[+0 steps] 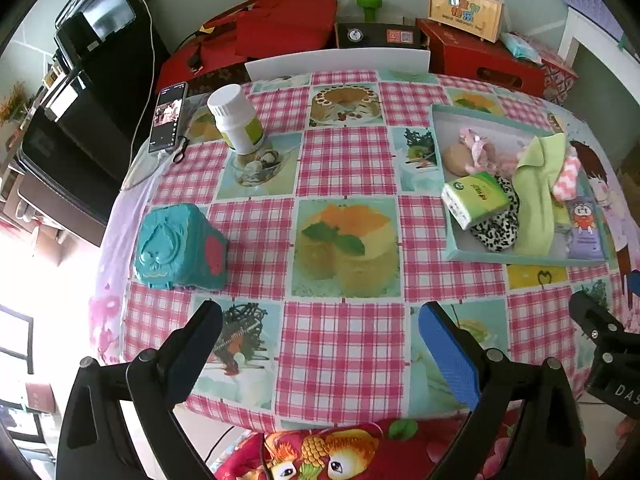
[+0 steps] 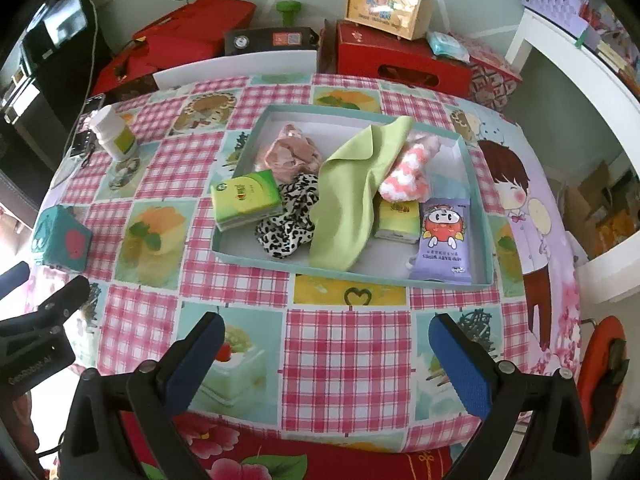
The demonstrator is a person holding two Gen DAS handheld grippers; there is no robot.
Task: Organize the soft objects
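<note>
Nearest the lens, the right gripper [image 2: 326, 354] hung over the tablecloth's [image 2: 344, 360] near edge, jaws wide apart and empty; the left gripper [image 1: 320, 344] was likewise spread, holding nothing. Most soft things already lay in the tray [image 2: 352, 275] — green cloth [image 2: 348, 200], leopard scrunchie [image 2: 288, 224], pink striped sock [image 2: 408, 176], tissue pack [image 2: 246, 202], wipes [image 2: 442, 240]. Seemingly only the teal soft cube [image 1: 180, 248] remained, outside the tray, ahead-left of the left gripper.
</note>
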